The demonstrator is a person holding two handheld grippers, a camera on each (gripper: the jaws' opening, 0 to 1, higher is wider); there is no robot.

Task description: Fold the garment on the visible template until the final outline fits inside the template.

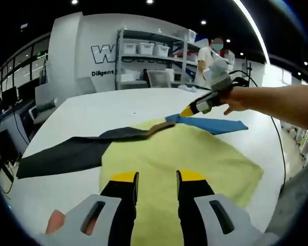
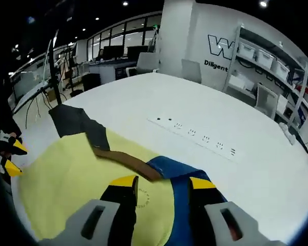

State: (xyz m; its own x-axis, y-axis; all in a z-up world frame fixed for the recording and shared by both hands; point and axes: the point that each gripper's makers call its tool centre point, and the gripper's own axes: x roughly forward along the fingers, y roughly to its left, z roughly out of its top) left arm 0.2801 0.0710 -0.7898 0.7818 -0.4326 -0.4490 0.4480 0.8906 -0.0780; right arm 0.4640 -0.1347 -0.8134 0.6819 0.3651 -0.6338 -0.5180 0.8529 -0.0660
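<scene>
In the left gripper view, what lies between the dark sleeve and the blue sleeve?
A brown strip joins the dark sleeve to the blue sleeve, running along the far edge of the yellow cloth; the left gripper view shows this.

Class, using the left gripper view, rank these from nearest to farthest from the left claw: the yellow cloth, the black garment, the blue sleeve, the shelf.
1. Yellow cloth, directly ahead of the left claw.
2. Black garment, to its left.
3. Blue sleeve, beyond, right.
4. Shelf, far background.
</scene>
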